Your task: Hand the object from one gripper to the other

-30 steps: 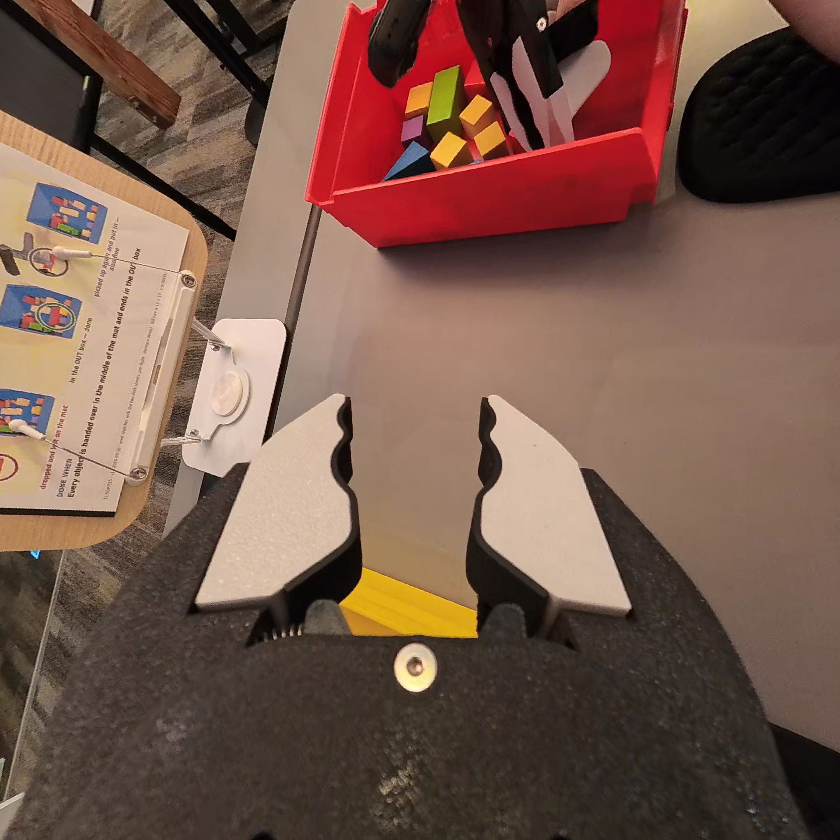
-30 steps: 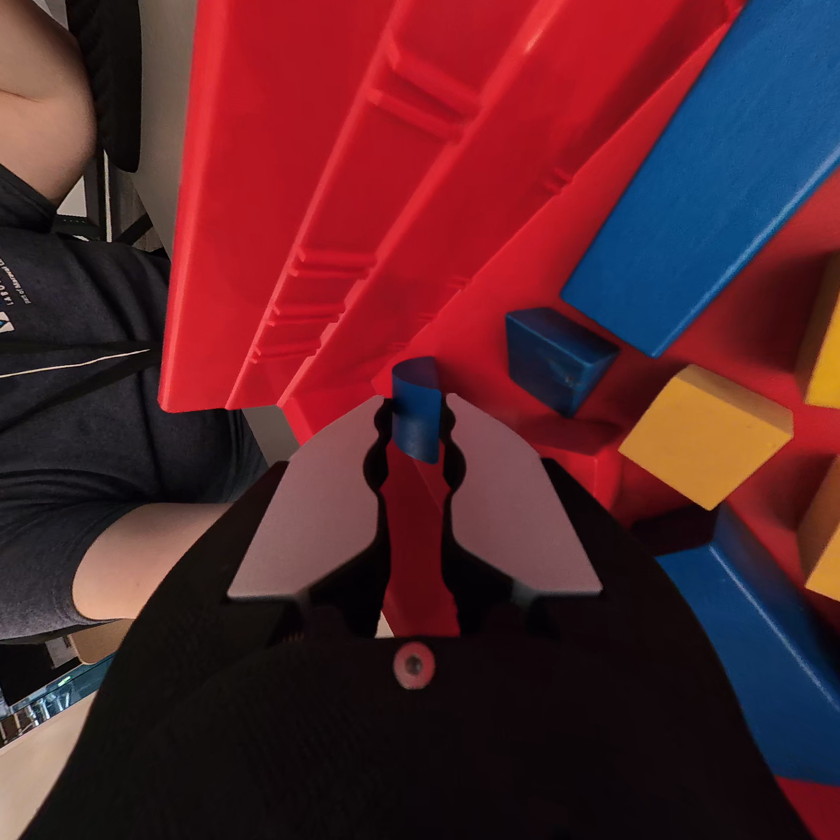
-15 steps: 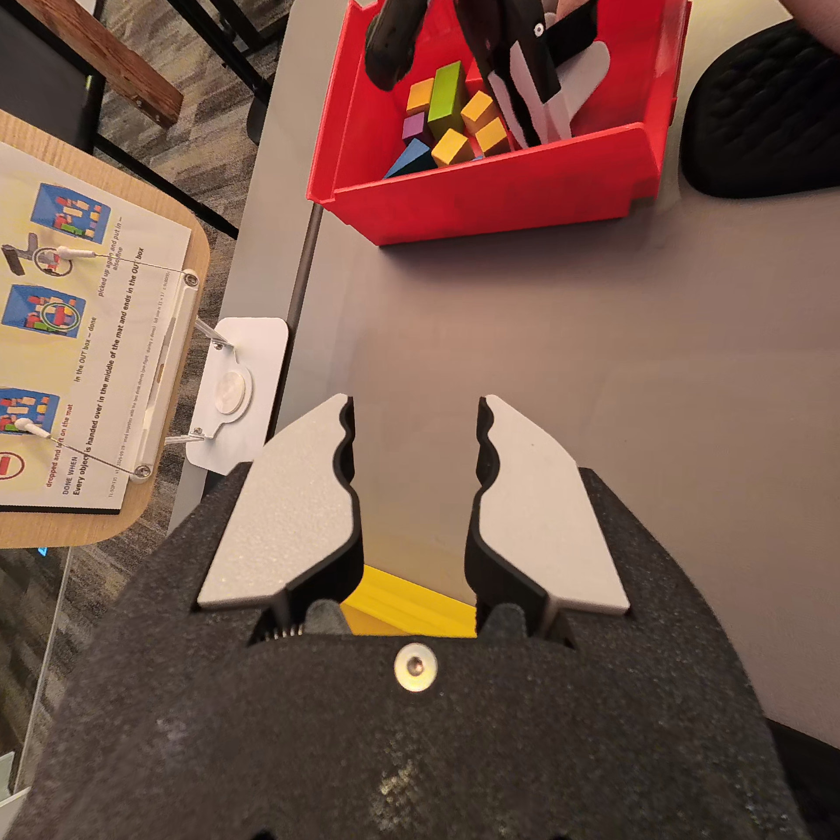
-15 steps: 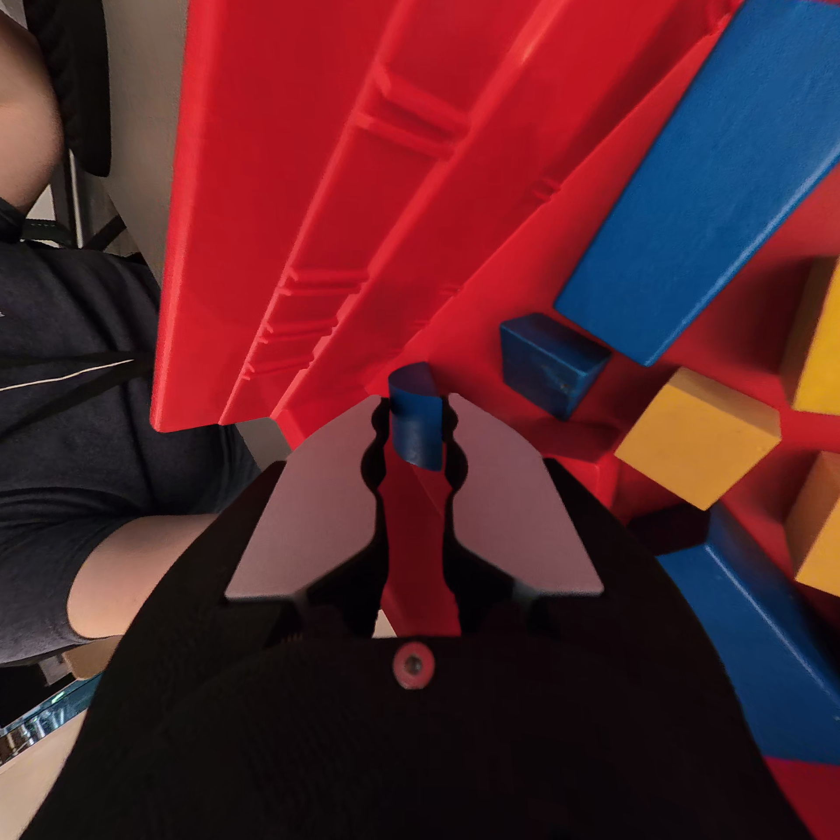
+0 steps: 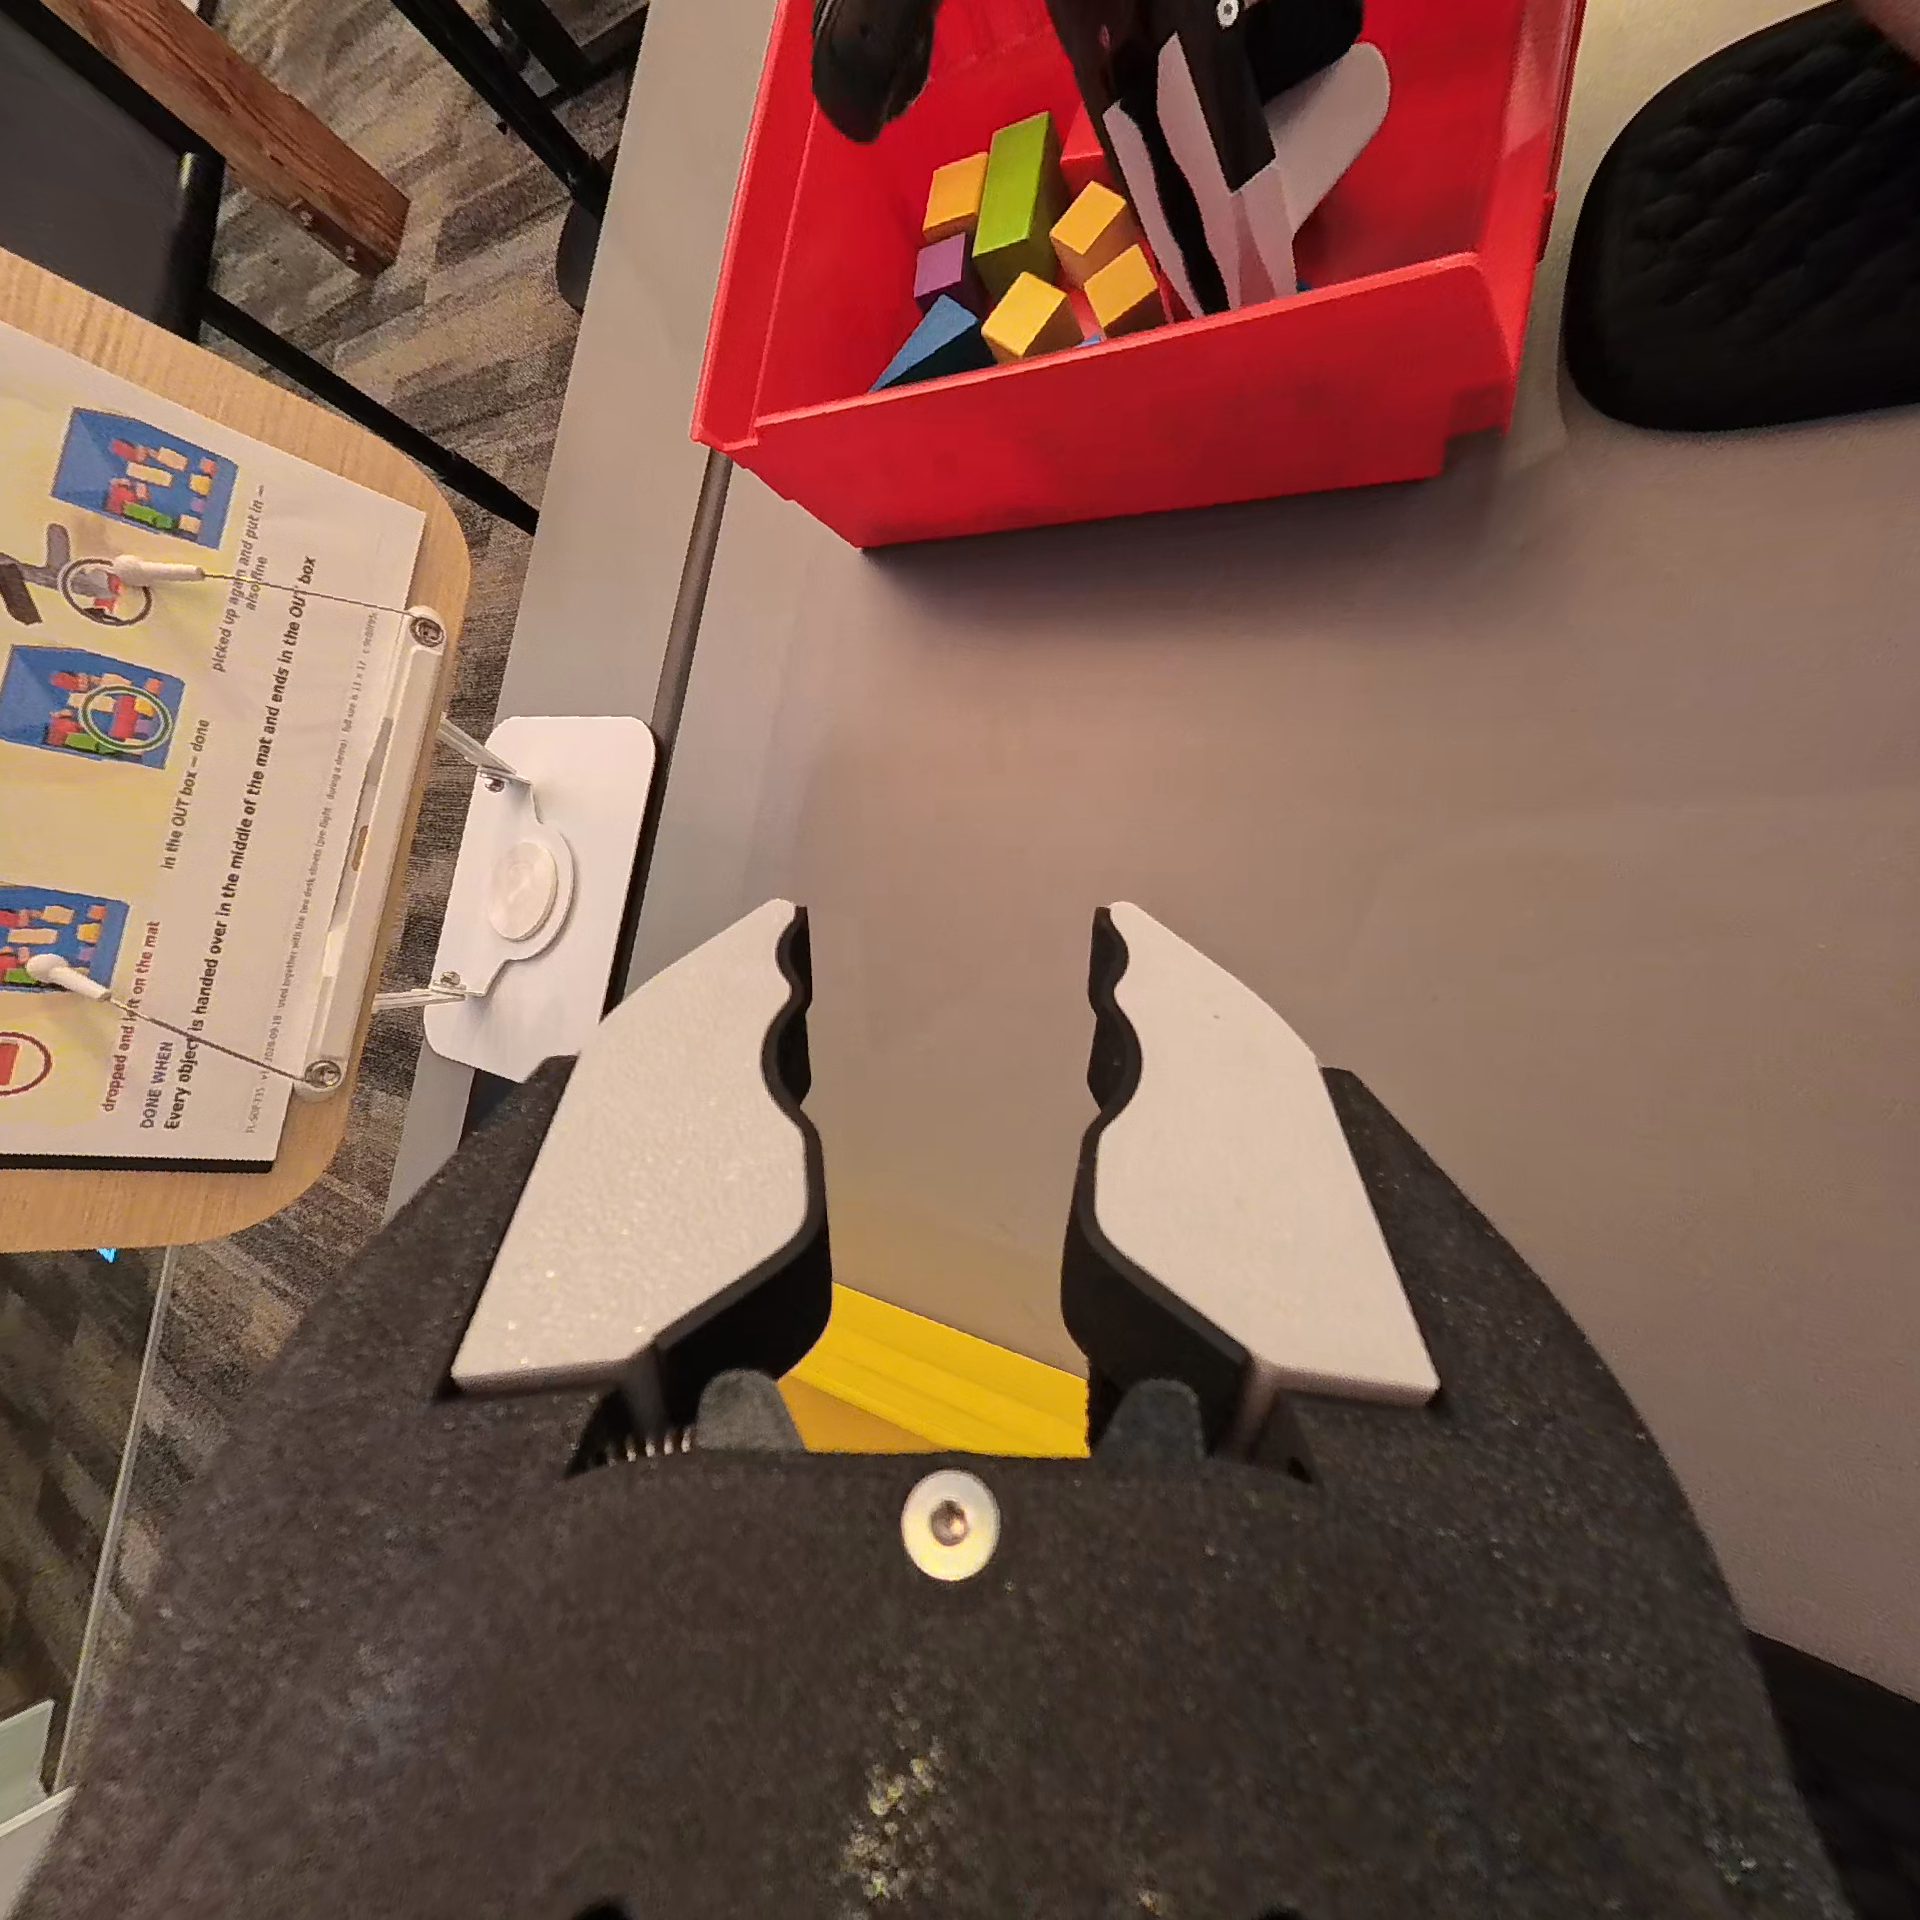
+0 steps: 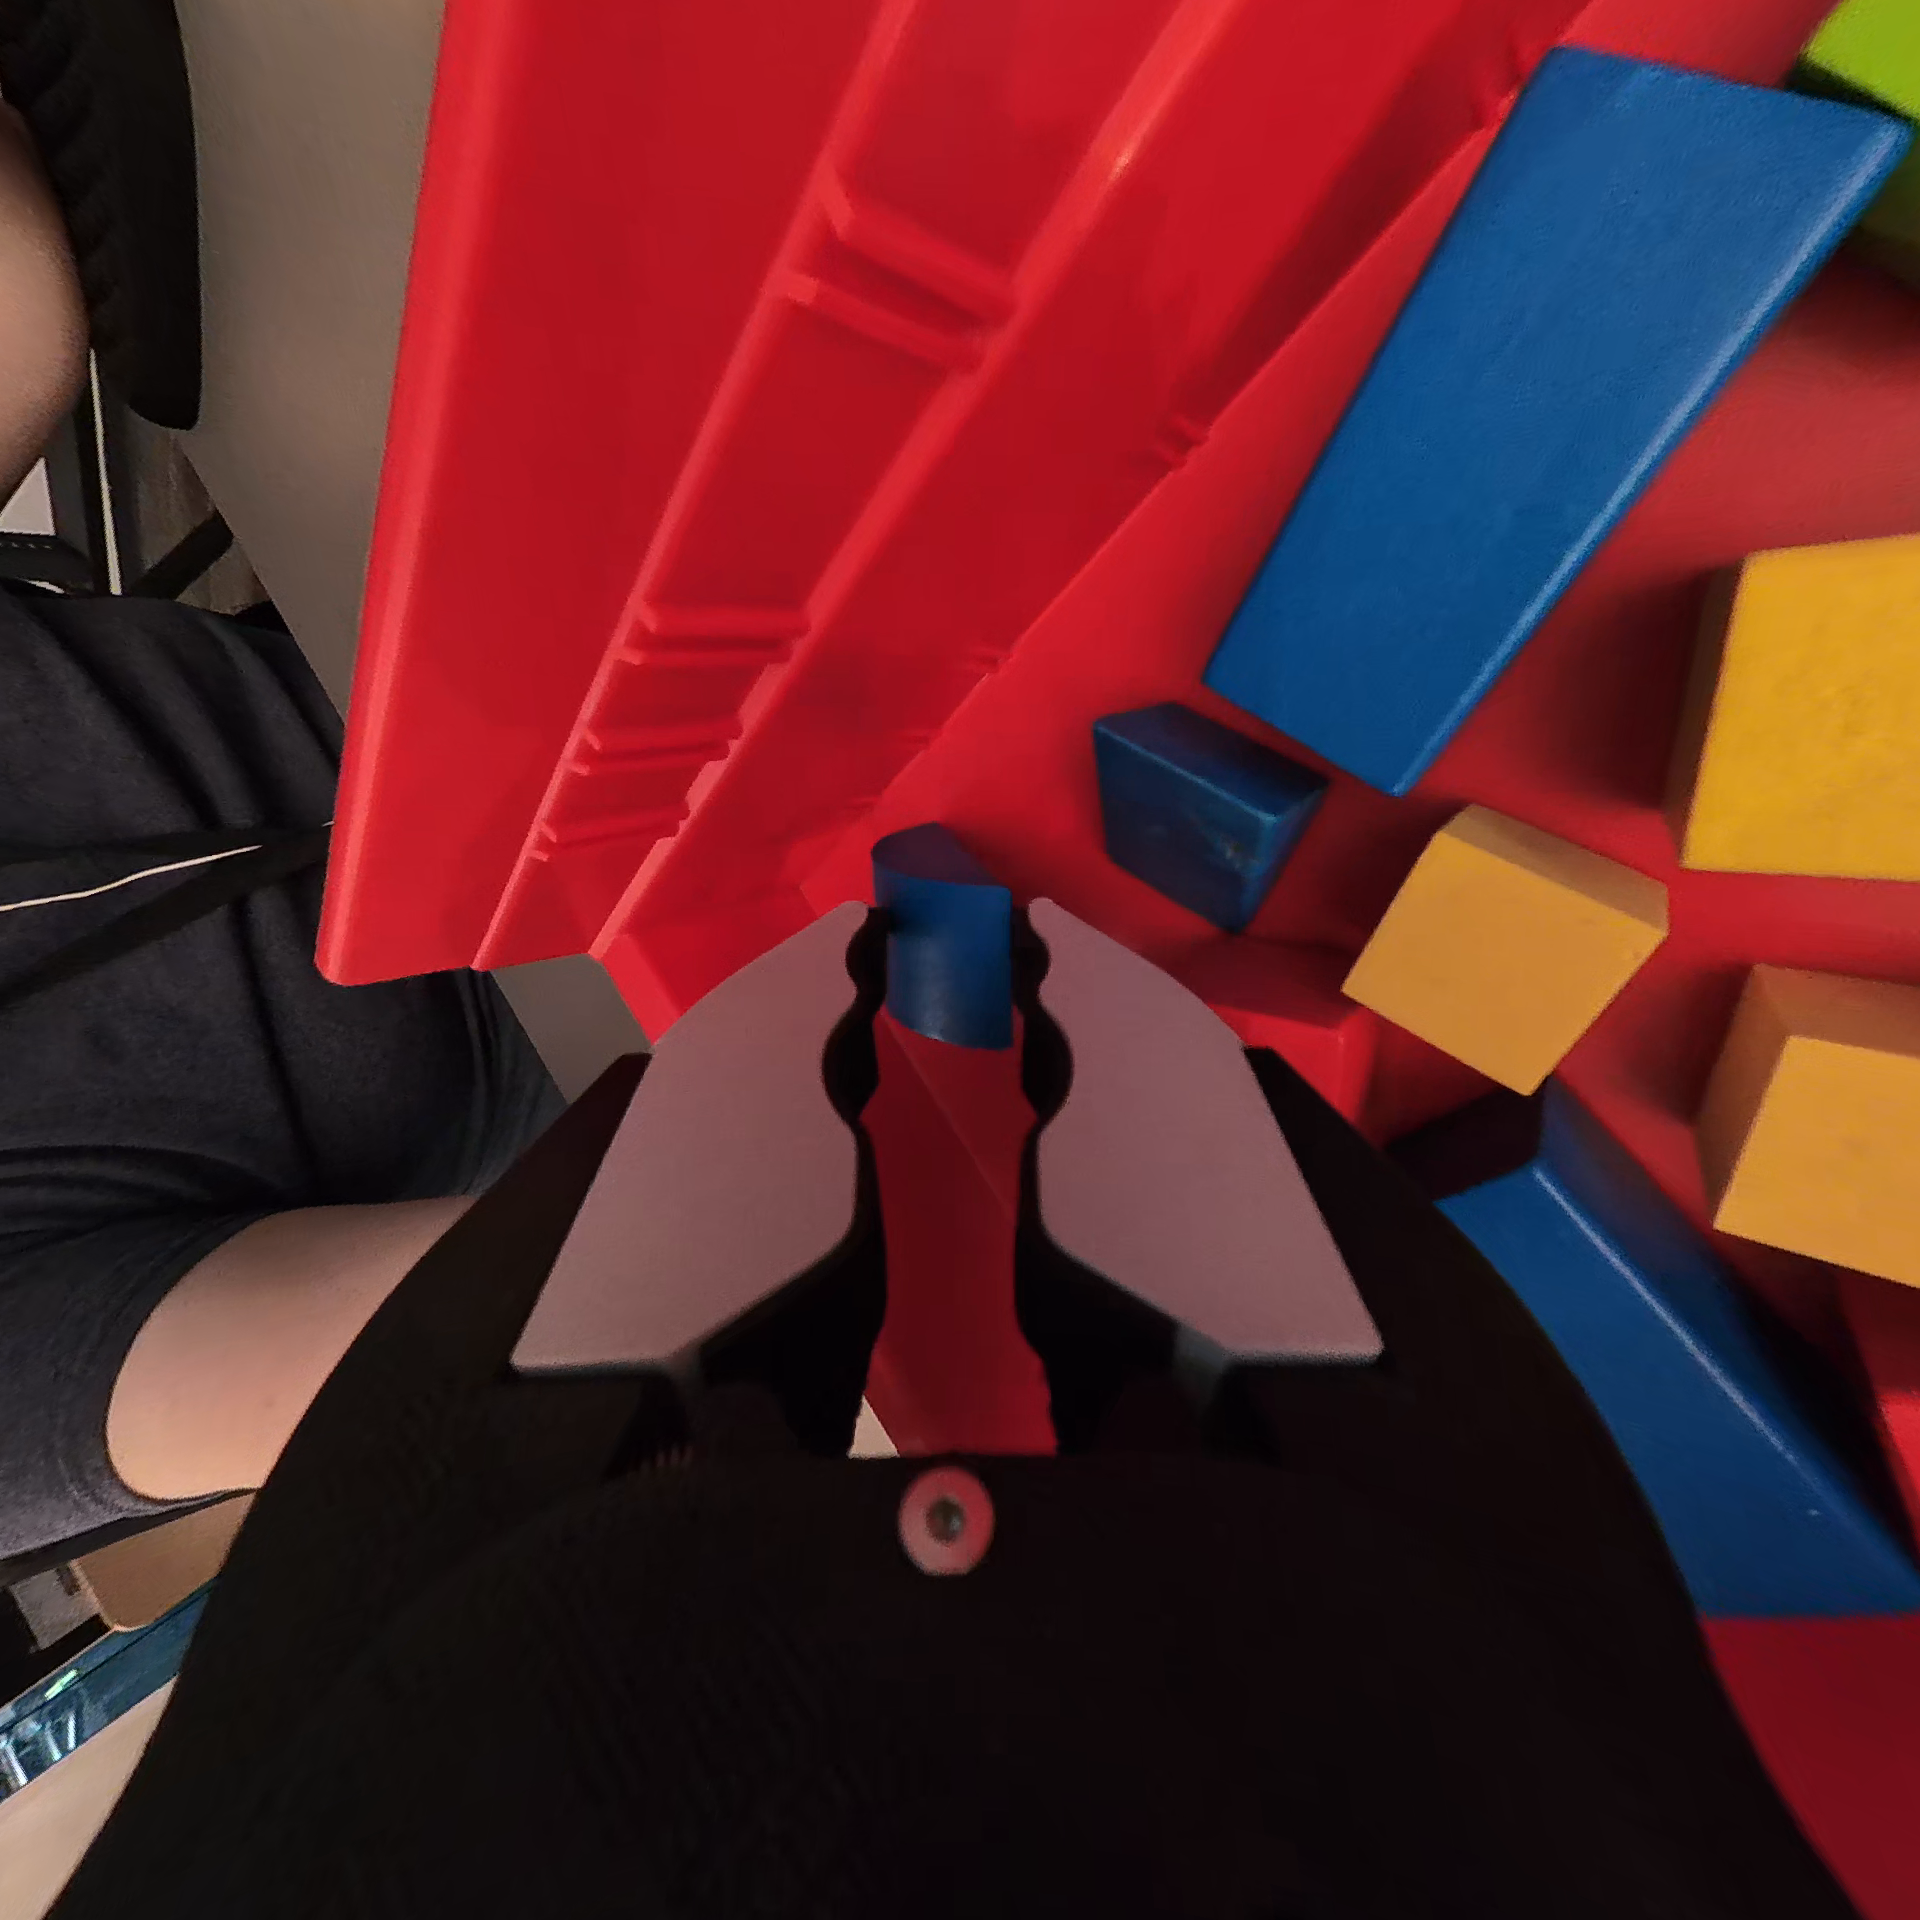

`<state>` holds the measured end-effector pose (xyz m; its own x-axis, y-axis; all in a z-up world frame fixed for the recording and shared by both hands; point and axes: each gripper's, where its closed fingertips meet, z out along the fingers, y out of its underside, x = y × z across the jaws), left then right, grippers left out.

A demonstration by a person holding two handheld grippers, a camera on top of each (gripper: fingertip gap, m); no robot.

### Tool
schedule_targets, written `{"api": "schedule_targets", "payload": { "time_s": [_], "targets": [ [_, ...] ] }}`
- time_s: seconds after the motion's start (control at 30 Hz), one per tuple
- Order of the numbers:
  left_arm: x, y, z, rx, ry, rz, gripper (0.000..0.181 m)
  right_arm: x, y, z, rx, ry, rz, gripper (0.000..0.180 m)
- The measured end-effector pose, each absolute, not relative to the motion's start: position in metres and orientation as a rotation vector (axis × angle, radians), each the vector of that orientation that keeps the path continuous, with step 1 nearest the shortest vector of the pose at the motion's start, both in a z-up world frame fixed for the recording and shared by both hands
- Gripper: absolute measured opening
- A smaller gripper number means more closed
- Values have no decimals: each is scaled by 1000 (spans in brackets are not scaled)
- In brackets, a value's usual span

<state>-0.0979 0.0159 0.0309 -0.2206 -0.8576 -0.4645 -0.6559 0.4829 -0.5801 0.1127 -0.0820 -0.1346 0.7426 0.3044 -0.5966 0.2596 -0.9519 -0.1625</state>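
— Pinching anything yet, that right tool (image 6: 948, 914)?

— Yes. Its fingers are pressed onto a small blue half-round block (image 6: 943, 948), down inside the red bin (image 6: 665, 436) near the bin's wall. Beside it lie a blue wedge (image 6: 1205, 810), a long blue block (image 6: 1538, 395) and yellow cubes (image 6: 1507, 935).

— And the left tool (image 5: 945, 925)?

— Spread wide with nothing between its fingers, hovering over the grey desk (image 5: 1351, 790), well apart from the bin (image 5: 1122, 447). A yellow edge (image 5: 935, 1392) shows under its body.

— Can the left view see the right tool?

— Yes, reaching into the bin (image 5: 1216, 239) among coloured blocks. A clipboard with a printed sheet (image 5: 187, 790) sits off to the left.
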Motion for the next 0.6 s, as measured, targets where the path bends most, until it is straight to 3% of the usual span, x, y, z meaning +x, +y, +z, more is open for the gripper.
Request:
{"api": "schedule_targets", "payload": {
  "time_s": [0.6],
  "targets": [
    [-98,15,31,-1249,1963,-327,51,120,-78,-137,-2872,-475,910,26]
  ]
}}
